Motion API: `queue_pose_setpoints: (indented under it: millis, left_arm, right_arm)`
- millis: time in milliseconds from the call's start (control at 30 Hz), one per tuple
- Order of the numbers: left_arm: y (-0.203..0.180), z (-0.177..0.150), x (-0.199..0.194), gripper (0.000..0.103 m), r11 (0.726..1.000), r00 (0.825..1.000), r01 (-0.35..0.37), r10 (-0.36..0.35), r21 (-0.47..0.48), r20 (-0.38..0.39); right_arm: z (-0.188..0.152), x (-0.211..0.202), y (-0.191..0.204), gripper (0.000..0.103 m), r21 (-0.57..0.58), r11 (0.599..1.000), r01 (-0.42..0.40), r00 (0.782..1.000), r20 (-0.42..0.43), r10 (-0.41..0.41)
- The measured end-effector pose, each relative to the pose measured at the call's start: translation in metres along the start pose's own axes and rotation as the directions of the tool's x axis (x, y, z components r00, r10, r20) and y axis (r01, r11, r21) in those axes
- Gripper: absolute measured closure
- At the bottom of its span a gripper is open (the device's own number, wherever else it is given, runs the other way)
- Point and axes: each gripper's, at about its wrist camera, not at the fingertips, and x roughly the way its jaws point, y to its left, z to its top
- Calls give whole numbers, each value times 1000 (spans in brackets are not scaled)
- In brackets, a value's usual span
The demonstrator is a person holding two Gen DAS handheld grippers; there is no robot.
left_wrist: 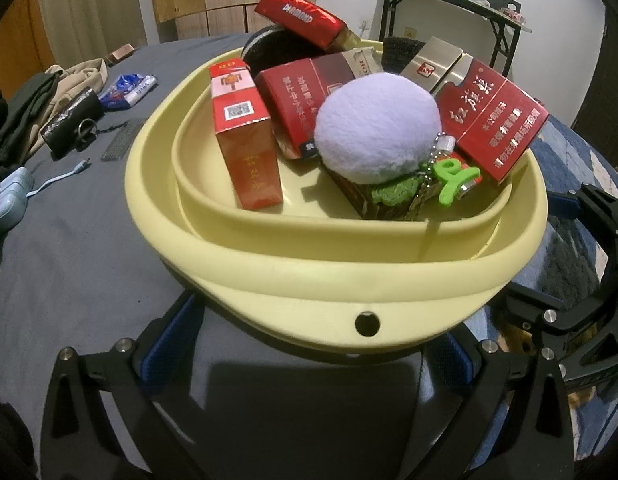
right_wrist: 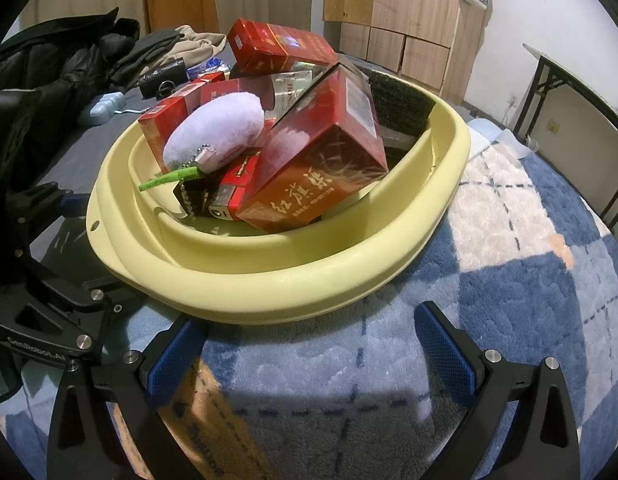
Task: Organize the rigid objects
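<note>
On the bed, a pale yellow basin (left_wrist: 213,248) rests partly on a grey sheet (left_wrist: 69,248) and partly on a blue-and-white checked blanket (right_wrist: 509,280). Its near rim carries a small round hole (left_wrist: 366,323).

Contents of the basin:
- An orange-red pack (left_wrist: 245,136) stands upright at the left of the inner well.
- A dark red pack (left_wrist: 297,96) leans behind it.
- A large red pack with white characters (left_wrist: 493,120) lies tilted against the right wall; in the right wrist view it is the nearest box (right_wrist: 321,168).
- A red pack marked DIAMOND (left_wrist: 305,16) sits highest, at the back of the pile.
- A lilac plush ball (left_wrist: 373,128) lies on top of the packs, with a green charm (left_wrist: 455,182) on a bead chain hanging below it.
- A dark woven item (right_wrist: 401,100) occupies the far side of the basin.

Left gripper (left_wrist: 309,360): fingers spread wide, one on each side of the near rim, below the basin edge. Whether the pads touch the basin cannot be determined. Nothing is clamped.

Right gripper (right_wrist: 313,352): fingers spread wide just beside the basin rim, over the blanket, holding nothing.

Beyond the basin on the sheet lie a black pouch (left_wrist: 69,120), a blue packet (left_wrist: 129,88), a light blue cable (left_wrist: 57,182) and piled clothing (right_wrist: 69,60).
</note>
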Motion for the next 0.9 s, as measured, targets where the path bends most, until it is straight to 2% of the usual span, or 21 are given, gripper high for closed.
queue_pose_setpoints:
  millis: [900]
  left_arm:
    - [0, 1, 0, 0, 1000, 1000, -1, 1, 0, 0]
  right_arm:
    - [0, 0, 0, 0, 1, 1000, -2, 1000, 0, 2]
